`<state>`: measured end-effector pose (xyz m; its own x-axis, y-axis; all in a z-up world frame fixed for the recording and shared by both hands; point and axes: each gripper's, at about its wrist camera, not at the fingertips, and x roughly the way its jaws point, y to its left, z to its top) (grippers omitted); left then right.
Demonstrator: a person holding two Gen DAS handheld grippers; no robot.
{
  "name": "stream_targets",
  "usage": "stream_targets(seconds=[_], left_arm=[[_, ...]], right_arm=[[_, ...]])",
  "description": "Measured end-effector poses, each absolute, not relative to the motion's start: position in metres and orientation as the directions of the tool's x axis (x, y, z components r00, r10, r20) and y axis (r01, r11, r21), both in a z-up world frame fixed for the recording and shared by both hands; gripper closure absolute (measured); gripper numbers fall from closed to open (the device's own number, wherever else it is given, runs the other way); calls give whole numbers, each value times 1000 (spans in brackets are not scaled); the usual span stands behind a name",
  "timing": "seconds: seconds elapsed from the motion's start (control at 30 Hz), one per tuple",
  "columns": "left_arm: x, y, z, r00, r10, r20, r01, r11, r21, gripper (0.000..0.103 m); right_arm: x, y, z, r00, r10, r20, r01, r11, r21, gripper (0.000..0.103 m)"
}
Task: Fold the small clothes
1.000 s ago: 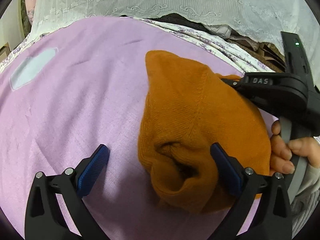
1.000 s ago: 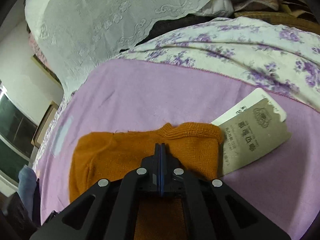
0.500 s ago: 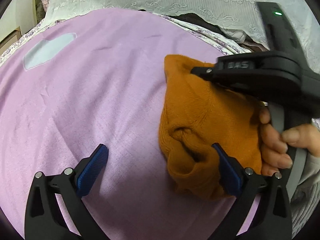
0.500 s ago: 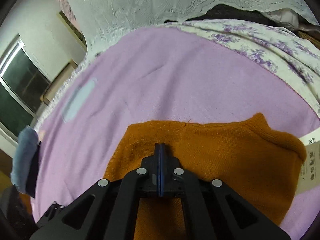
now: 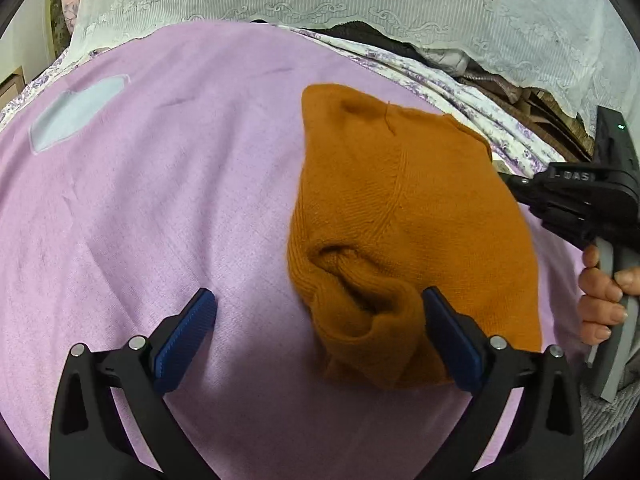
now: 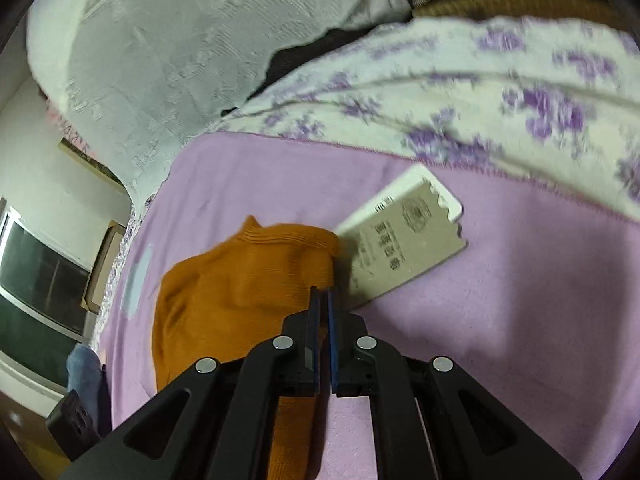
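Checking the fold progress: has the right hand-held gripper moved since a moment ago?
Yes. The right hand-held gripper has pulled back rightward off the orange knit garment, toward the floral sheet.

I am working in a home bedroom, over a bed. Under my claws lies a soft lilac blanket (image 5: 168, 208) with a pale patch (image 5: 76, 110) sewn on it, and beyond its edge a white sheet printed with purple flowers (image 6: 500, 96). A white lace cover (image 5: 360, 4) is draped over a heap of bedding and folded clothes at the head end. Off to one side I see a plain white wall (image 6: 52, 176), a dark window (image 6: 36, 280) with a pale frame, and what looks like a cardboard box (image 6: 102, 268) on the floor beside it. A printed card or packet (image 6: 404, 240) lies loose on the blanket, the sort of household clutter a lived-in room collects.
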<state>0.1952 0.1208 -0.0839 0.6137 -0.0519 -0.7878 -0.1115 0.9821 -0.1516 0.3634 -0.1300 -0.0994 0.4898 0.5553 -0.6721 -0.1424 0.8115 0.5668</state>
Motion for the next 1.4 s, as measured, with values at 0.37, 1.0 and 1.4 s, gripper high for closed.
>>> stream_targets(seconds=[0.37,1.0,1.4], left_arm=[[197,114,-82,630,-18,-777,-115,987,-116,4],[182,132,-63,708,-42,-705,-139,970,-197,4],[194,130,-74,653,-6,-757,-172,973,-157,4]], right_arm=[[382,-133,-96,632,532,-563,-102,777,621,100],[287,-70,-72,616,499,-609,-318,865,387,97],[213,-66,-73,715,339,-611,-278,940,196,96]])
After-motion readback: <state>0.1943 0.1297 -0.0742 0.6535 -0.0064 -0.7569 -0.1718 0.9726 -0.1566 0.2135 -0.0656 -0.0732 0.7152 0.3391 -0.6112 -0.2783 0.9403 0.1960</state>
